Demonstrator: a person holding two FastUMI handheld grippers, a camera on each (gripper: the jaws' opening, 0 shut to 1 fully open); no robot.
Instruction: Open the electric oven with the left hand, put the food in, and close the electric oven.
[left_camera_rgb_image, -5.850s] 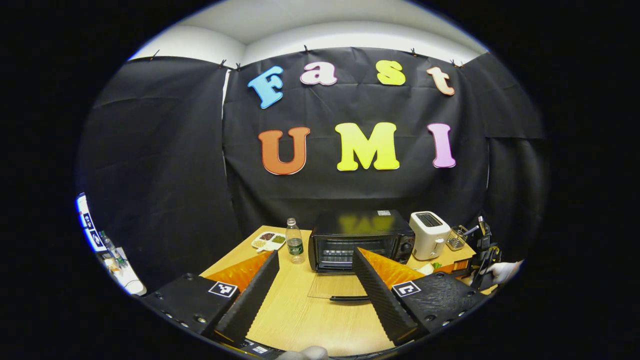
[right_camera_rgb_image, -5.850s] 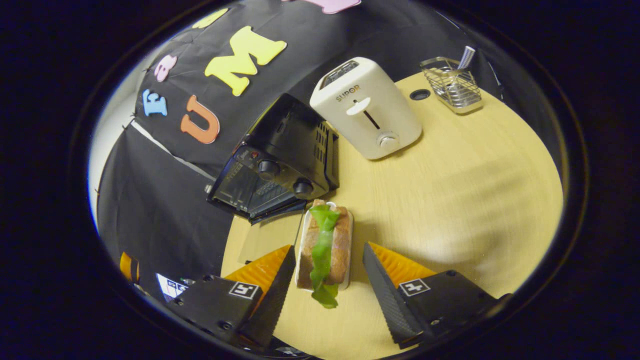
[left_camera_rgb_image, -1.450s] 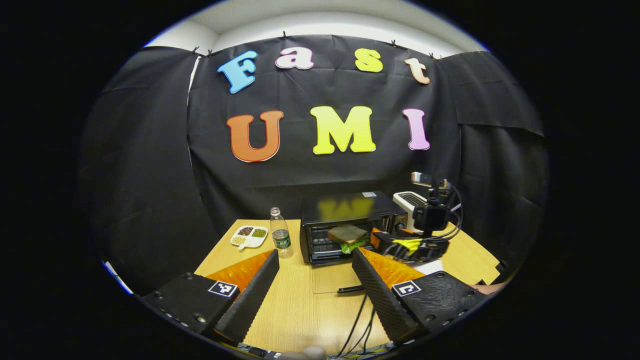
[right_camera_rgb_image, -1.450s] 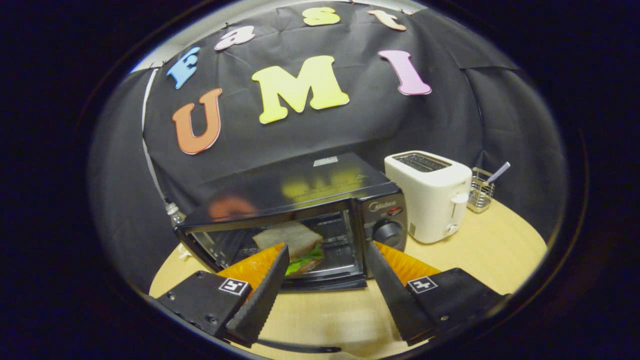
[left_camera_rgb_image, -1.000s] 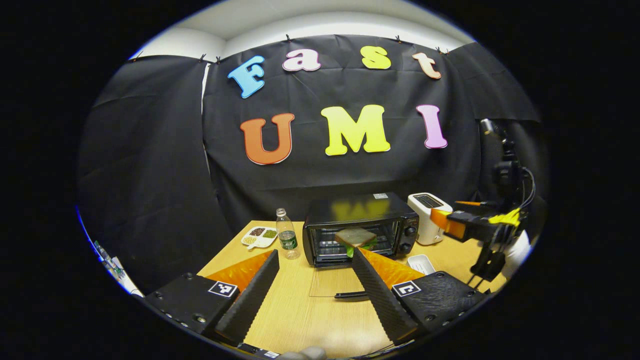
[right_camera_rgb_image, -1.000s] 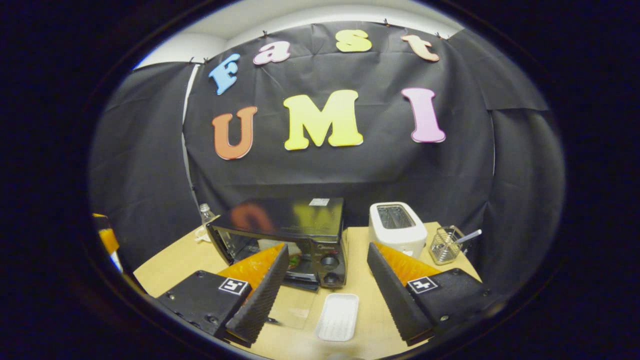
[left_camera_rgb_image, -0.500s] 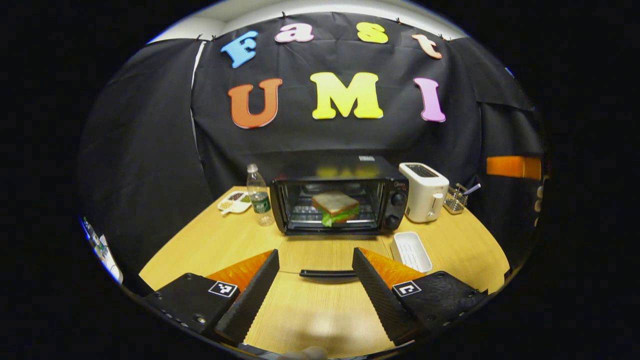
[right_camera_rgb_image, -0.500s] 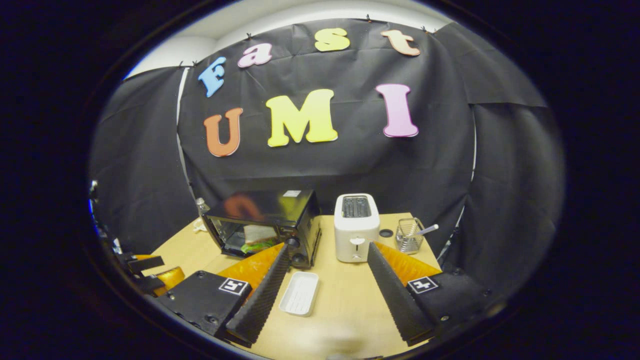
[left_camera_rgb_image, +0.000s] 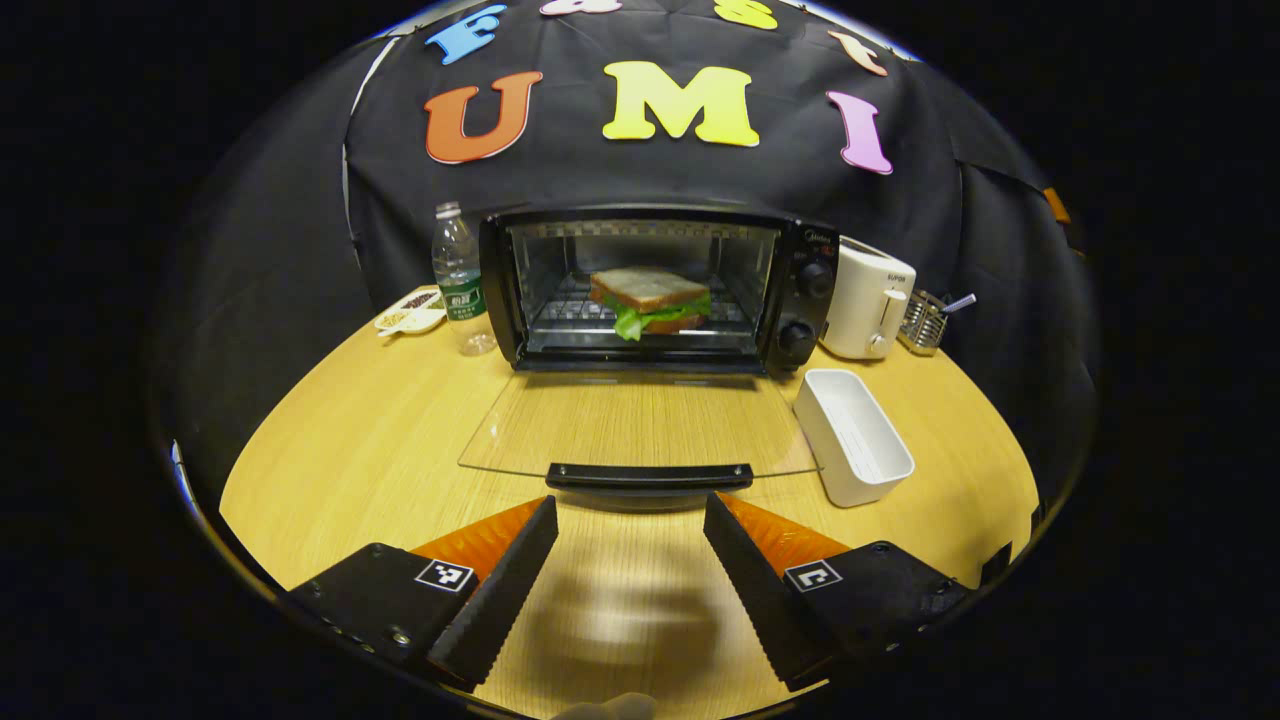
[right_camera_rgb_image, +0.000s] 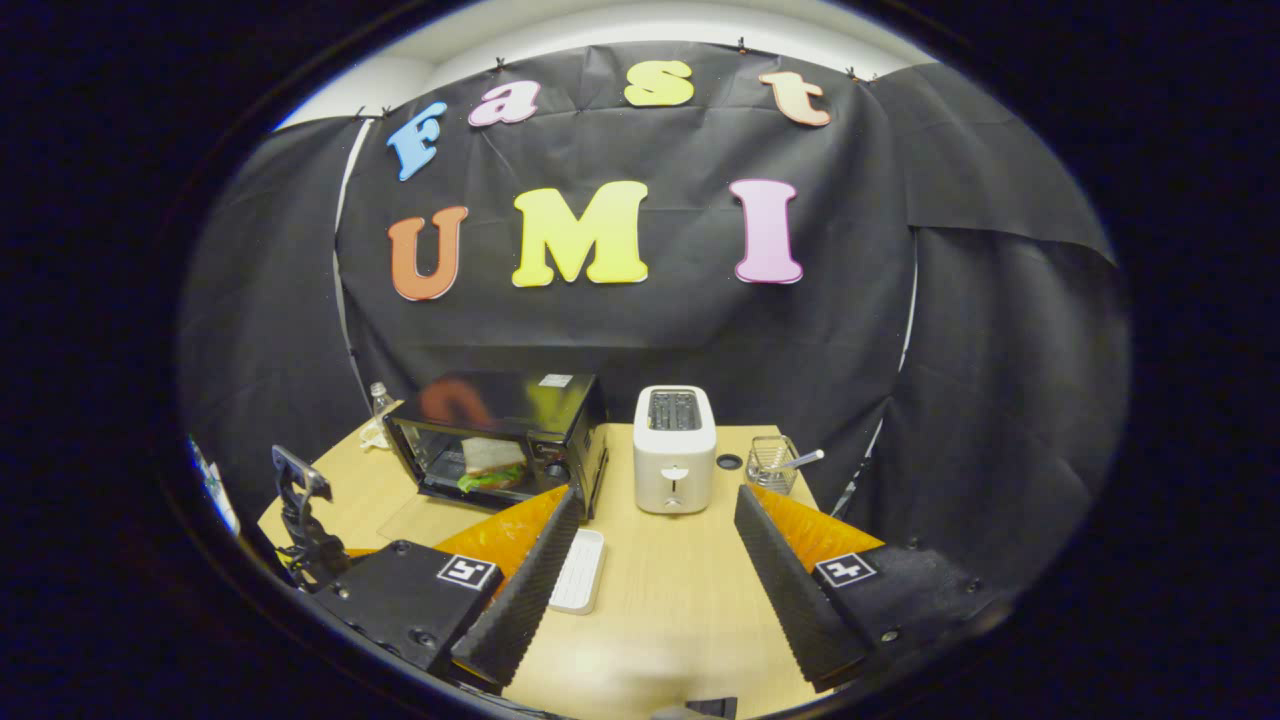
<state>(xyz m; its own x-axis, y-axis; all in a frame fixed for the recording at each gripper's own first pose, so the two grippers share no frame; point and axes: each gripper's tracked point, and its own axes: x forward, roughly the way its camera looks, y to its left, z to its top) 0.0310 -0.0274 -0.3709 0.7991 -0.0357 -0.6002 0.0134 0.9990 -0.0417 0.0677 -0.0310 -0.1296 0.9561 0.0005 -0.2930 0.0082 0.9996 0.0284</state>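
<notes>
The black electric oven (left_camera_rgb_image: 800, 262) stands at the back of the table with its glass door (left_camera_rgb_image: 640, 425) folded down flat. A sandwich (left_camera_rgb_image: 650, 299) with lettuce lies on the rack inside. My left gripper (left_camera_rgb_image: 630, 514) is open, low over the table, its fingertips just in front of the door's black handle (left_camera_rgb_image: 648, 474) and apart from it. My right gripper (right_camera_rgb_image: 652, 506) is open and empty, held back and to the right, facing the oven (right_camera_rgb_image: 500, 430) and the sandwich (right_camera_rgb_image: 485, 462) from a distance. At that view's left edge part of the other gripper (right_camera_rgb_image: 300, 520) appears.
An empty white tray (left_camera_rgb_image: 852, 436) lies right of the door, also seen as the tray (right_camera_rgb_image: 580, 570) near my right gripper. A white toaster (left_camera_rgb_image: 868, 298), a wire holder (left_camera_rgb_image: 925, 318), a water bottle (left_camera_rgb_image: 458, 280) and a snack dish (left_camera_rgb_image: 410, 312) flank the oven.
The right gripper set the sandwich in the oven, let go and pulled back to the right. The left gripper dropped and came forward to the open door's handle.
</notes>
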